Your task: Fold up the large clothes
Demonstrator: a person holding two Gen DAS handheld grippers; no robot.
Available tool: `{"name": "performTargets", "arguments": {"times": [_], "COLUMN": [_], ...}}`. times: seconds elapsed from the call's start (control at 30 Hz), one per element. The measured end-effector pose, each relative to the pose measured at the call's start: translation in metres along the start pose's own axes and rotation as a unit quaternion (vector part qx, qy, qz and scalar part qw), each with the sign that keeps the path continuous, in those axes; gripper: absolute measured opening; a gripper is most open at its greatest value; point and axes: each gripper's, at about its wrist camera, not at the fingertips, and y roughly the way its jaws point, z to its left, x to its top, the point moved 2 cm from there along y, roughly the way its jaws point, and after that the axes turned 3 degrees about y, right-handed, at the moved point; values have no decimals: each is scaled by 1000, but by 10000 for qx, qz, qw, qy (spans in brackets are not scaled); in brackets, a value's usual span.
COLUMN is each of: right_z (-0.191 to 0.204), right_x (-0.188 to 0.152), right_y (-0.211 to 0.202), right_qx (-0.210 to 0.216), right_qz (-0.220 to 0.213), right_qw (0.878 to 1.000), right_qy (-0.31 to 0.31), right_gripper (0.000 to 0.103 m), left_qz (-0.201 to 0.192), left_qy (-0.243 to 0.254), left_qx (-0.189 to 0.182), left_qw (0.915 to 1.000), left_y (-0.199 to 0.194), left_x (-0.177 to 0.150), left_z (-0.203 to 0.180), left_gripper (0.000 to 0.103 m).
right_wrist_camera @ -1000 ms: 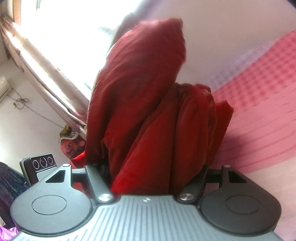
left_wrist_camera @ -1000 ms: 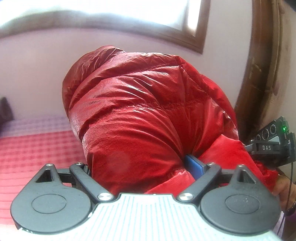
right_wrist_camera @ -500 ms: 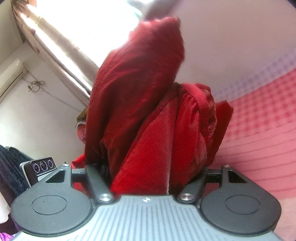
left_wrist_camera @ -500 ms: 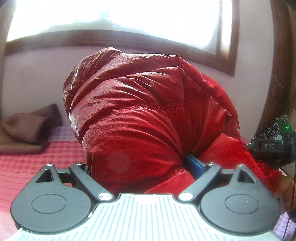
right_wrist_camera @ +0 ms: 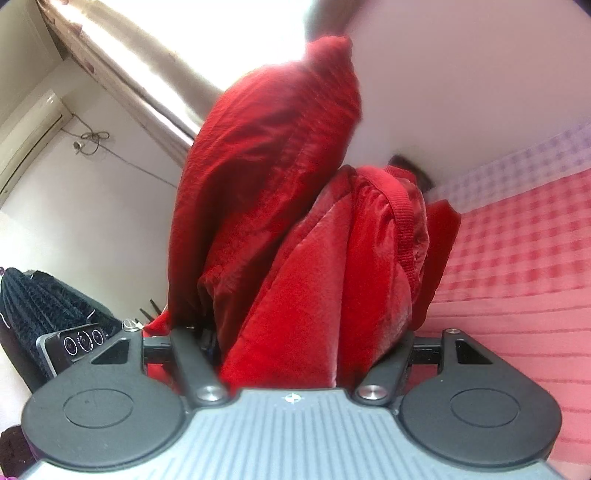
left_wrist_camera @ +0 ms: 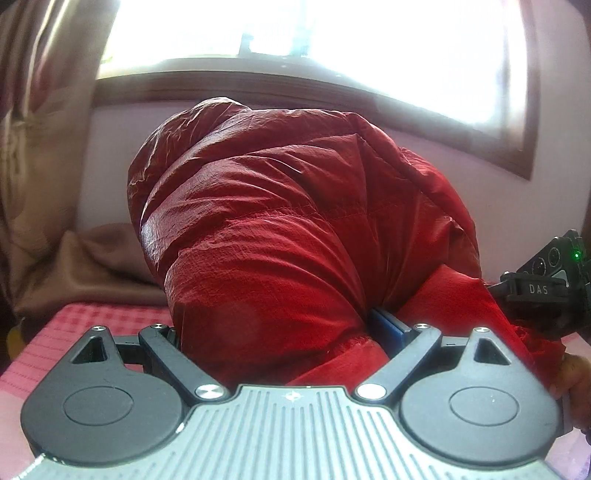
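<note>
A bulky red puffer jacket [left_wrist_camera: 295, 229] is bunched up and held off the pink checked bed cover [left_wrist_camera: 92, 321]. My left gripper [left_wrist_camera: 284, 328] is shut on a thick fold of it, jaws wide, and one blue pad [left_wrist_camera: 388, 328] shows beside the fabric. At the right edge of the left wrist view, the right gripper's body [left_wrist_camera: 546, 291] holds the jacket's other side. In the right wrist view the jacket [right_wrist_camera: 288, 221] rises in a tall bundle with its ribbed hem at the top. My right gripper [right_wrist_camera: 310, 339] is shut on it, and the fingertips are buried in cloth.
A bright window [left_wrist_camera: 295, 29] and a brown curtain [left_wrist_camera: 37, 110] stand behind the bed, with a brown folded cloth [left_wrist_camera: 92, 266] by the wall. A wall air conditioner [right_wrist_camera: 26, 129] and a dark knitted garment [right_wrist_camera: 37, 306] are at the left. A person's hand [left_wrist_camera: 572, 373] grips the right tool.
Both views have swung sideways with the jacket carried along: the window and curtain came into the left view, the wall unit into the right. Both grips are unchanged.
</note>
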Motion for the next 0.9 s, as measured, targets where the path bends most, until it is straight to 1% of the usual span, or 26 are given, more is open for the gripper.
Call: {"name": "performTargets", "arguments": {"times": [0.13, 0.37, 0.43, 0.6, 0.63, 0.9], "right_z": [0, -6, 3, 2, 2, -1], "right_x": [-2, -7, -5, -9, -10, -11], "right_y": [26, 52, 64, 74, 77, 89], "right_qx": [34, 35, 21, -23, -30, -33], "right_qz": [148, 373, 432, 579, 602, 682], "right_qw": [9999, 9993, 9990, 9983, 9982, 9977], "right_qy": [25, 47, 58, 63, 67, 35], "right_gripper": [66, 66, 66, 66, 66, 66], "left_qz": [49, 144, 181, 269, 278, 266], "left_qy": [-134, -321, -367, -475, -417, -631], "left_qx": [114, 252, 284, 348, 373, 330], "left_qw": [9998, 9991, 9988, 9979, 9980, 9971], "left_y": [-2, 2, 3, 1, 2, -1], "left_x": [-3, -3, -1, -6, -7, -10], "left_z": [6, 6, 3, 7, 8, 8], "left_gripper": [89, 89, 89, 89, 89, 90]}}
